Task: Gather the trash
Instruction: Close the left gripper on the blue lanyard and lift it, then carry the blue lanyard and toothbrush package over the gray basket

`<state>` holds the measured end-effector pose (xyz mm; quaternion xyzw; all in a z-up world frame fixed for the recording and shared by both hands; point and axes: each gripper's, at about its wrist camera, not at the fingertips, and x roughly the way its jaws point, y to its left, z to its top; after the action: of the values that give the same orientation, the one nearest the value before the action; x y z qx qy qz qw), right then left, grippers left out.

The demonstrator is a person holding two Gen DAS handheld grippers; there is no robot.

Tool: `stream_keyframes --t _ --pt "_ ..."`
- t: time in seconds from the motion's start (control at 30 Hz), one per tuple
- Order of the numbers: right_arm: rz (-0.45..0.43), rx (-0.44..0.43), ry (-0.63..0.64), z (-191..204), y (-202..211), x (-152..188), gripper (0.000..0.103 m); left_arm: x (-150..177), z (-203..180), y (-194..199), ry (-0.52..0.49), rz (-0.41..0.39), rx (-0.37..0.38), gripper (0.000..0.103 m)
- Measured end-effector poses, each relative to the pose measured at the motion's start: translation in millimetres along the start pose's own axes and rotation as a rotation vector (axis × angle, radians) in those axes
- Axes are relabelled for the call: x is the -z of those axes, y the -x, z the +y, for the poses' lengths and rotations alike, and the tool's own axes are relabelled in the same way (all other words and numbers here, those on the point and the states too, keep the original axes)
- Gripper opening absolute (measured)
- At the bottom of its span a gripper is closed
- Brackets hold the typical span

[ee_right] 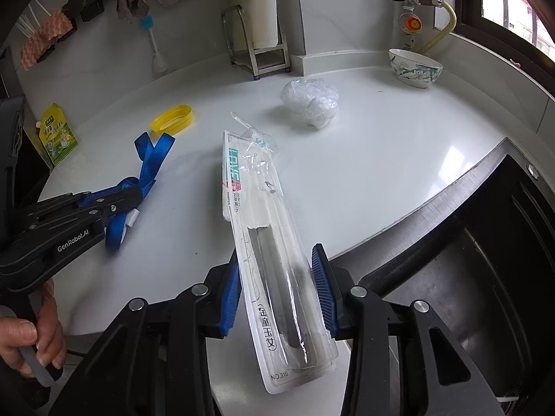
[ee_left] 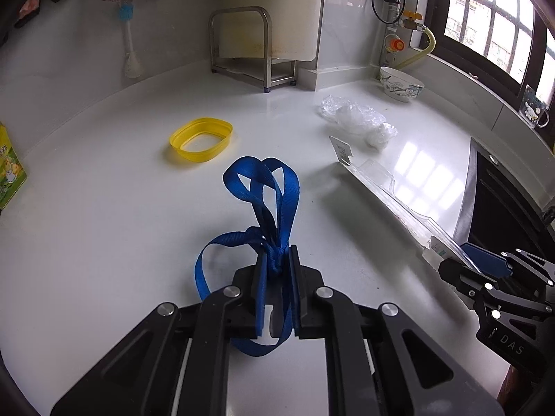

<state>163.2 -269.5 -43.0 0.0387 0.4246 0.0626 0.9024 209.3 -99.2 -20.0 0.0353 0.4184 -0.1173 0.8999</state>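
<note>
My left tool (ee_left: 276, 270) pinches a knotted blue strap (ee_left: 267, 187) above the white surface (ee_left: 104, 208). My right tool (ee_right: 277, 277) clamps a clear, torn-open plastic package (ee_right: 274, 242). A patterned bowl (ee_right: 415, 67) stands behind, its contents hidden.

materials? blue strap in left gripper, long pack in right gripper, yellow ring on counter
Blue strap: woven fabric webbing, matte; it folds limp and knots.
Long pack: clear glossy plastic blister on printed white backing, probably card; glints, contents show through.
Yellow ring: translucent molded plastic, smooth; holds its oval shape.
</note>
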Motion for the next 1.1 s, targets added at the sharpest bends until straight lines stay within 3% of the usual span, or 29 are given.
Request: stream_keyframes --t 0.1,0.13,0.17,0.8,1.1 --pt "-0.003 0.005 -0.009 11.7 7.7 10.9 0.029 12.9 6.9 19.4 -0.003 -0.011 -0.003 0.012" --pt "-0.005 0.02 -0.002 16.5 10.1 14.9 0.016 17.5 8.5 25.0 -0.005 -0.013 -0.002 0.012" --pt "-0.003 0.022 0.0 20.8 12.0 18.6 0.013 22.8 10.0 30.4 -0.009 -0.014 -0.002 0.012" --pt "-0.081 0.003 -0.107 55.6 76.7 83.6 0.01 94.6 12.7 105.0 -0.028 -0.064 0.017 0.012" --pt "-0.077 0.015 -0.122 73.0 110.8 137.6 0.01 132.0 -2.9 128.6 -0.052 -0.06 0.045 0.012"
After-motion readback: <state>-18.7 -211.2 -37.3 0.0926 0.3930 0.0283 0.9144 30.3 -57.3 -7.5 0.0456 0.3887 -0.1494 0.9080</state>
